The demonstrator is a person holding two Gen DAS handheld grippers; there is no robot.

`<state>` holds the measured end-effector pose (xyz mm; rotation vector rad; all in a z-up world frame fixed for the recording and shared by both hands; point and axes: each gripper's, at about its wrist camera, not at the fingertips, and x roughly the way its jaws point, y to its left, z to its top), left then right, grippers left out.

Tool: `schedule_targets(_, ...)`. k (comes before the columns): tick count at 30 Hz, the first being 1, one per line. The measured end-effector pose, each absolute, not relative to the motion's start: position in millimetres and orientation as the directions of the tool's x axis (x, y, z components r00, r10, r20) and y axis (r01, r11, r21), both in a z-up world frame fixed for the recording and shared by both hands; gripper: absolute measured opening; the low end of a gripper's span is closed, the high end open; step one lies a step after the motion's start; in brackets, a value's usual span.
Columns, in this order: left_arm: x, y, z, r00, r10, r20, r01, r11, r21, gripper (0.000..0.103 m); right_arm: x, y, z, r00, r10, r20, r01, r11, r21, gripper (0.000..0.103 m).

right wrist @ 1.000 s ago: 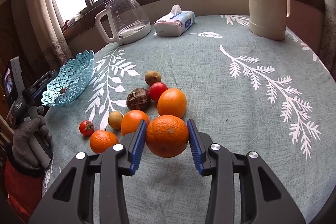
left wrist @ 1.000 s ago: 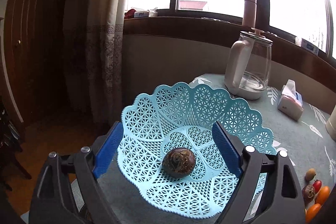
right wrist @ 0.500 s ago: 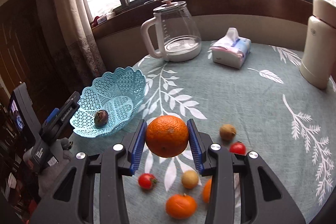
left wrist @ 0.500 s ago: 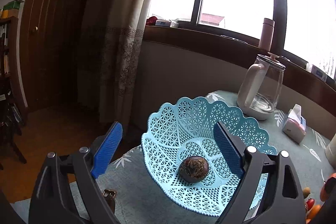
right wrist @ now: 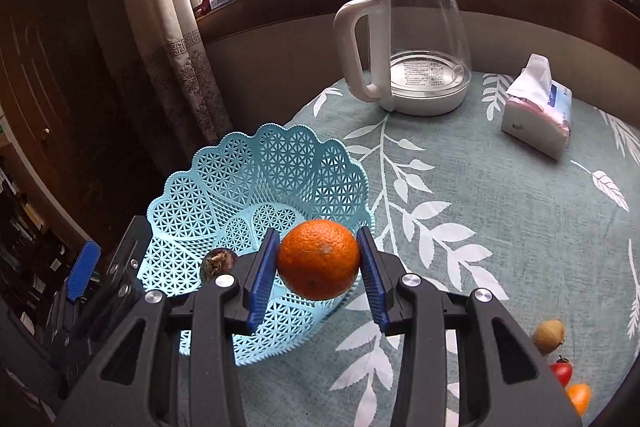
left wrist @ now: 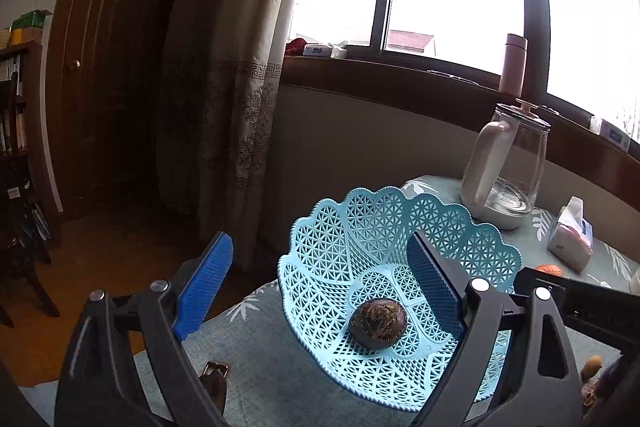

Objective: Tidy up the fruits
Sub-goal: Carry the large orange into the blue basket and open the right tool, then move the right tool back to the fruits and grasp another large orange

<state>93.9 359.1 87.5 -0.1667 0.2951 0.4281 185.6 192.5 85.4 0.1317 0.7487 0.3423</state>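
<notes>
Left wrist: my left gripper (left wrist: pixel 320 291) hangs wide apart, empty, at the near rim of the blue basket (left wrist: pixel 360 219) — one dark fruit (left wrist: pixel 377 318) in it so far.

Right wrist: my right gripper (right wrist: pixel 319 273) is clamped on the orange (right wrist: pixel 318 259), over the basket's near edge, not dropped yet. More small fruit (right wrist: pixel 550 335) waits on the leaf-print tablecloth (right wrist: pixel 480 195); kettle (right wrist: pixel 408 39), tissue box (right wrist: pixel 536 115), curtained window behind.

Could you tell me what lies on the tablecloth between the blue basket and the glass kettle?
In the right wrist view, nothing stands between the blue basket and the glass kettle: only bare tablecloth with its white leaf print.
</notes>
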Motion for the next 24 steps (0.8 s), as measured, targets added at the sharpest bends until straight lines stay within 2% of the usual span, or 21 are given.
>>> schedule_targets(1,93.7,359.3,87.5,0.868,0.384,-0.314,-0.432,0.896,-0.098,0.09,187.4,192.1,85.0,0.683,0.35,-0.641,-0.249,0.937,0.245,0.05)
schedule_targets(3,93.1,359.4,87.6,0.869,0.385,-0.311,-0.432,0.897,-0.098,0.091,187.1,189.2,87.3,0.7,0.345,-0.626,-0.235,0.938,0.254,0.059)
schedule_targets(6,91.7,357.9,88.4,0.872,0.386,-0.302,-0.43,0.898,-0.093,0.095,183.0,184.4,93.1,0.721,0.332,-0.608,-0.228,0.942,0.245,0.06)
schedule_targets(14,88.7,354.6,89.9,0.876,0.389,-0.285,-0.427,0.9,-0.086,0.095,169.9,160.3,96.2,0.746,0.305,-0.592,-0.155,0.944,0.291,0.06)
schedule_targets(24,78.0,338.1,97.0,0.894,0.404,-0.194,-0.417,0.909,-0.028,0.1,145.1,142.5,91.4,0.769,0.259,-0.584,-0.093,0.95,0.298,0.073)
